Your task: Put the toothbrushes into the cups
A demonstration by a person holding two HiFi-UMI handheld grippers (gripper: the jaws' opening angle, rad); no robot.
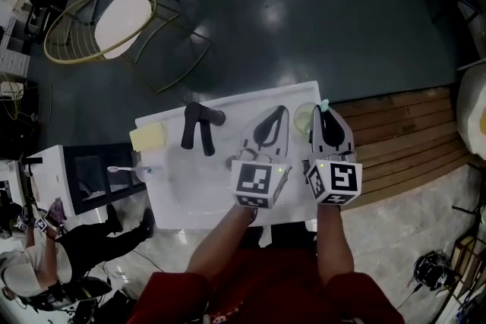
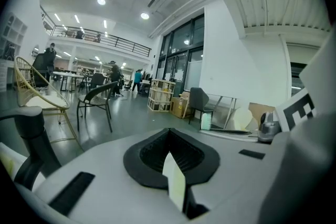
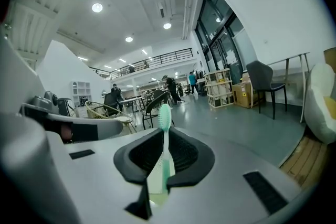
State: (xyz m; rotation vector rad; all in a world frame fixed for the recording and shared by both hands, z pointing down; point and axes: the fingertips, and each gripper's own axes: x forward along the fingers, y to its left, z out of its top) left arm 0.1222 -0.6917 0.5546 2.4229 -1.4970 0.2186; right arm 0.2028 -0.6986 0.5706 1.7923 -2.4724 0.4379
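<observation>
**A:** Where is the toothbrush?

**B:** The green toothbrush is clamped by its handle in the right hand-held gripper. Its bristle head stands up past the jaw tips. In the head view only the green tip shows beyond the gripper.

**A:** And the cup?

**B:** A pale cup stands at the far right of the white counter, just beside that tip. The gripper covers the cup's right side, so I cannot tell whether the tip is over the rim or short of it.

**A:** What about the left hand-held gripper?

**B:** Its jaws are drawn together. A pale sliver shows in the seam. I cannot tell whether that is something pinched there or part of the jaw itself. From above, nothing sticks out past its tips.

**A:** Anything else on the counter?

**B:** A white toothbrush lies at the left edge with its handle reaching out over the side. Its inner end blurs into the glare, so what it rests in or against is unclear. A yellow block sits at the far left corner. A black forked object is beside it, and I can't make out what it is. The marker cubes and forearms hide the near edge of the counter.
</observation>
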